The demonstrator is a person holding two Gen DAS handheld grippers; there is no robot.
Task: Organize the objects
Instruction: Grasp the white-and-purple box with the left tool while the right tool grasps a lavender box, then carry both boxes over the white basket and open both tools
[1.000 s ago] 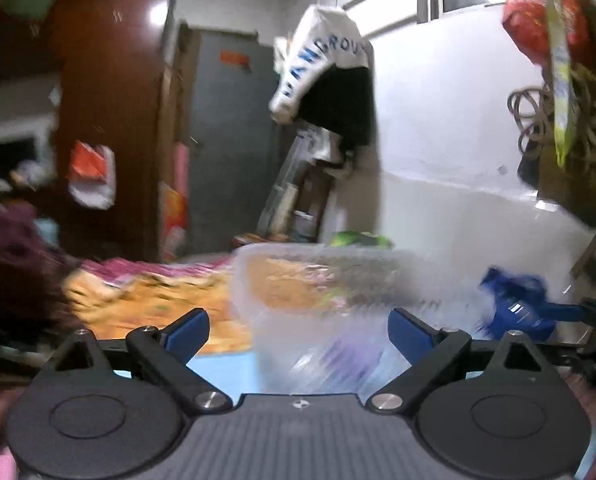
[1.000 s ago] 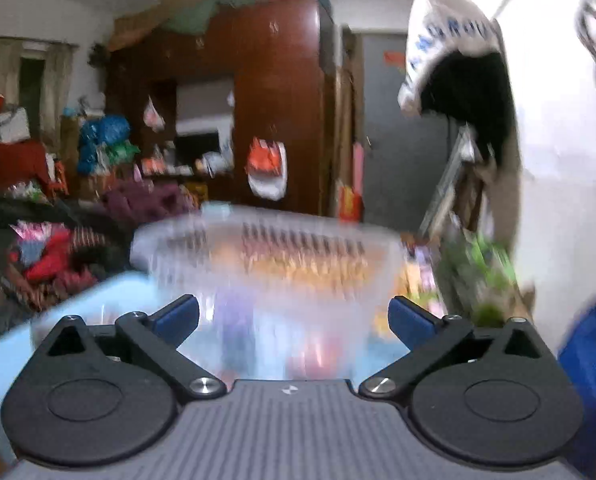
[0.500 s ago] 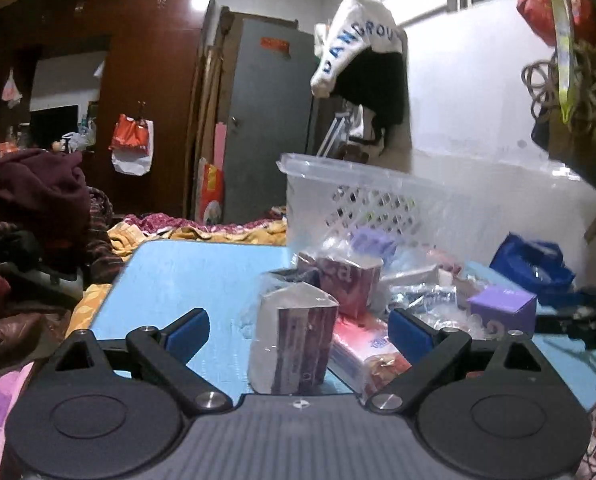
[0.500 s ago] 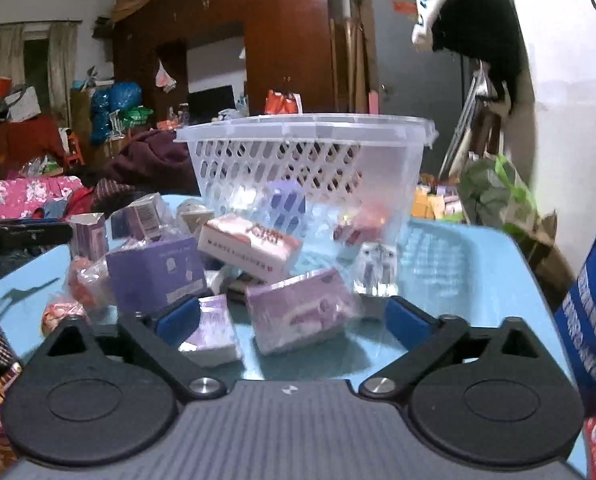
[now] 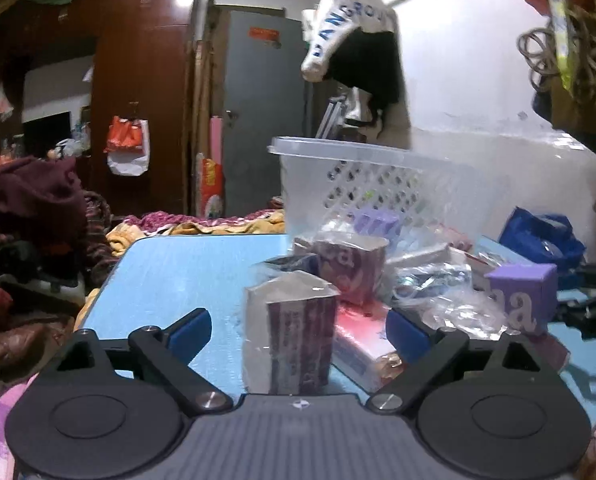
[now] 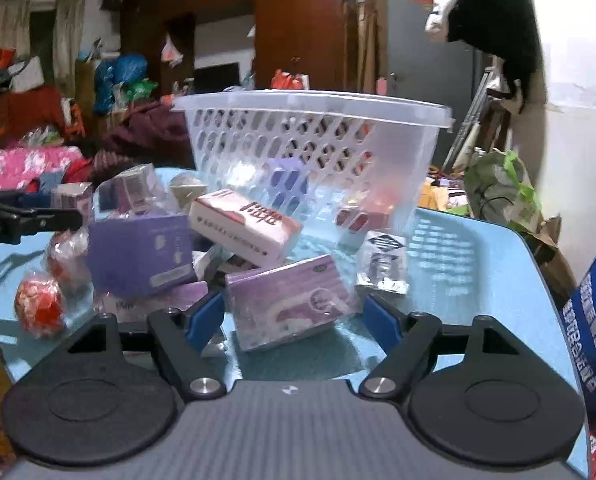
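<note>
With both tongs apart, my right gripper (image 6: 294,318) should straddle the purple box (image 6: 288,306) squarely, clamp its long sides, then lift toward the basket (image 6: 310,152) while my left gripper (image 5: 298,330) waits.

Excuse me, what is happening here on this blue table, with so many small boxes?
A person holds two grippers over a pile of small packages on the blue table. Both are open and hold nothing. The left gripper faces an upright wrapped box; the right gripper faces a purple box. The clear basket stands behind the pile, most packages outside it.
</note>
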